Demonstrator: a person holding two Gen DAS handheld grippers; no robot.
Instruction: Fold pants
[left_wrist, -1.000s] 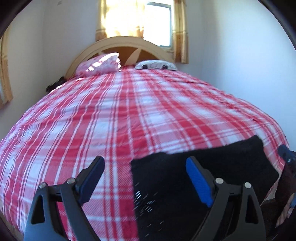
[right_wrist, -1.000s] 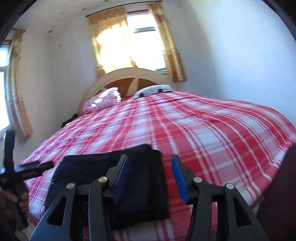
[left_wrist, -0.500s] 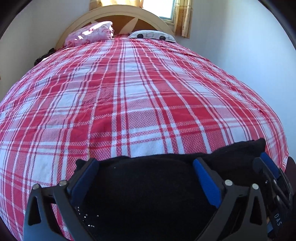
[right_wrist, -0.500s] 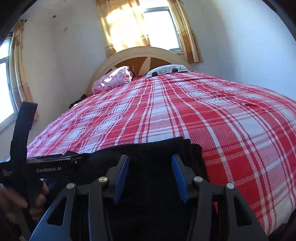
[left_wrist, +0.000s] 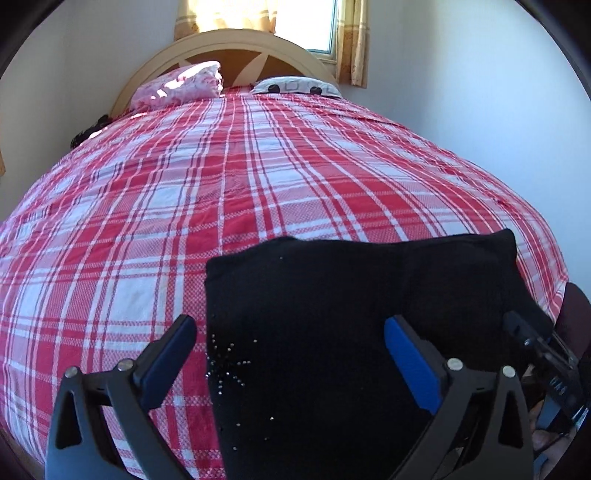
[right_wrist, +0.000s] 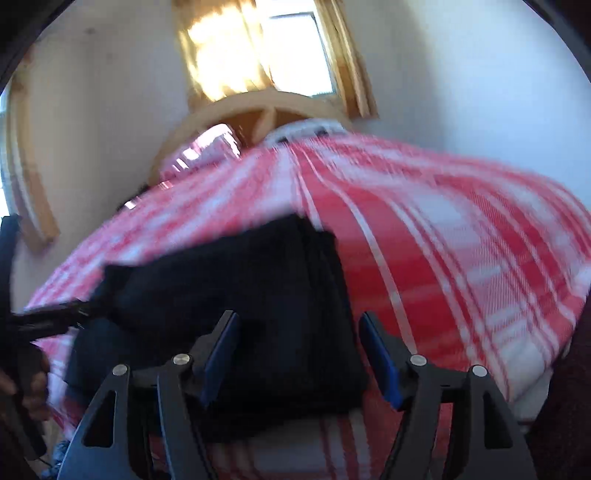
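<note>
1. The pants (left_wrist: 354, 332) lie as a compact black rectangle at the near edge of the bed, on the red plaid bedspread (left_wrist: 184, 192). From how flat and squared they sit, I judge the folding to be nearly or fully done.
2. I read the cloth as soft, limp and fairly light, stacked in several layers. A small cluster of shiny studs shows near its left edge. It should sag if lifted by one corner, so I would pinch through all the layers at an edge, one hold on each side.
3. My left gripper (left_wrist: 291, 350) stands wide open. One fingertip is over the bedspread, the other over the cloth, and nothing is clamped.
4. My right gripper (right_wrist: 299, 343) is opening. The right-hand edge of the pants lies between its jaws, but the pads do not press on it. That view is blurred, so finer detail is lost.
5. Farther off are a pink pillow (left_wrist: 181, 83), a white patterned pillow (left_wrist: 295, 85), the arched headboard (left_wrist: 240, 40) and a curtained window (right_wrist: 258, 48).
</note>
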